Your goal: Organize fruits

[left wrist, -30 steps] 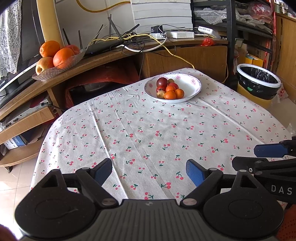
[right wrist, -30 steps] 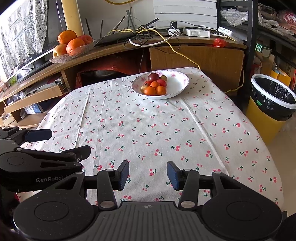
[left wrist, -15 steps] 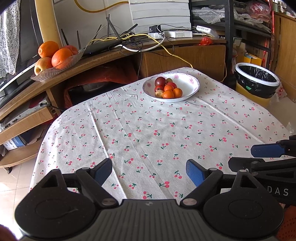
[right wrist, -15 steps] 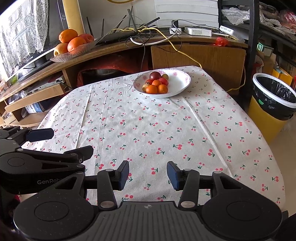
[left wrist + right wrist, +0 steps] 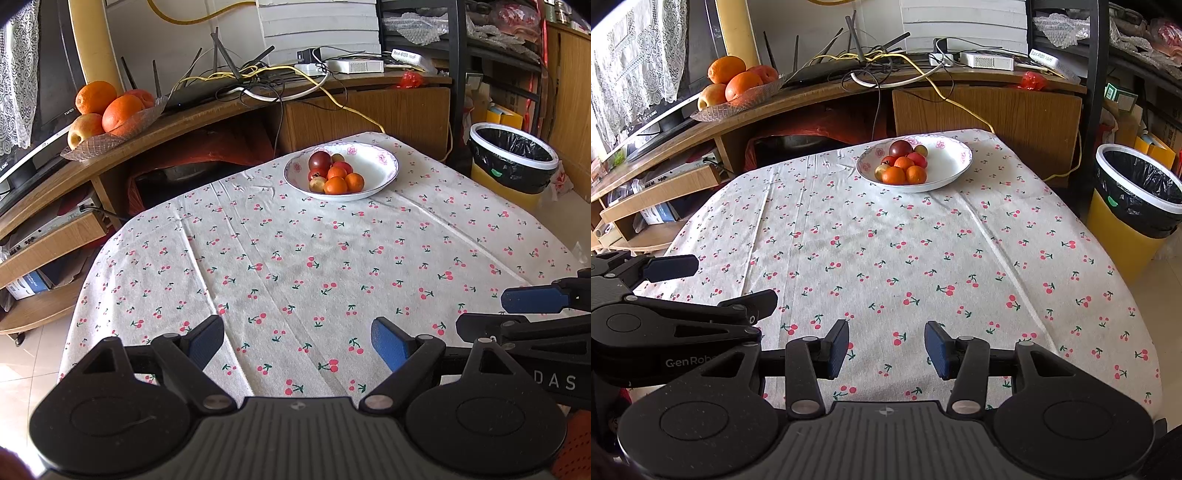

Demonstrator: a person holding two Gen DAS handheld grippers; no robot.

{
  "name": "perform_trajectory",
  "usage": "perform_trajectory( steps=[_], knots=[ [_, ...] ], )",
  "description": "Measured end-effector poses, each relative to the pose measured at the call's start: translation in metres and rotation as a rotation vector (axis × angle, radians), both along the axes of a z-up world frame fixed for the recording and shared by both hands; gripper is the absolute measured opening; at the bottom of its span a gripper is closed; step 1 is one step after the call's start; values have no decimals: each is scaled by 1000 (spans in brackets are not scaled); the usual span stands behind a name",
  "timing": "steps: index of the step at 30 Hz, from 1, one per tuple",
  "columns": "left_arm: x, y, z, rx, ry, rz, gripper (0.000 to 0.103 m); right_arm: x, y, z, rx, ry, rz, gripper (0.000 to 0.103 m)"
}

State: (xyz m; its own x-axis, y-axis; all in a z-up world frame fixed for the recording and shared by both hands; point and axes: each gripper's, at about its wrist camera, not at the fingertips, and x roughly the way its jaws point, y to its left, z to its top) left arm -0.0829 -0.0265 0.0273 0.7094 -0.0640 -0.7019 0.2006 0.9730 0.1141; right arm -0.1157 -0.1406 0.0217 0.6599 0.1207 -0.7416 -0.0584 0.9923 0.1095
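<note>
Cherry-print cotton cloth over our table point(image 5: 295, 266), glossy round white bowl point(image 5: 384, 166) of small smooth fruits point(image 5: 334, 173) at twelve o'clock, our left gripper point(image 5: 297, 341) jaws wide, right gripper point(image 5: 886, 345) jaws narrower, both empty, bin point(image 5: 1137, 195) at two o'clock.

A tabletop point(image 5: 923, 258) under a cherry-print cloth fills the room's middle. Behind it curves a wooden shelf unit point(image 5: 979, 107) strewn with cables and routers against a white wall. Right of the tabletop stands a yellow bin point(image 5: 1123, 229) with a black liner on pale floor tiles.
</note>
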Motion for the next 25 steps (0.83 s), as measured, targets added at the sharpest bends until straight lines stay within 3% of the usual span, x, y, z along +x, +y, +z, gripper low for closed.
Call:
perform_trajectory(
  steps=[25],
  knots=[
    [-4,-1,0,21,-37,-1,94,-2,0,-2,0,-8,-7,46]
  ],
)
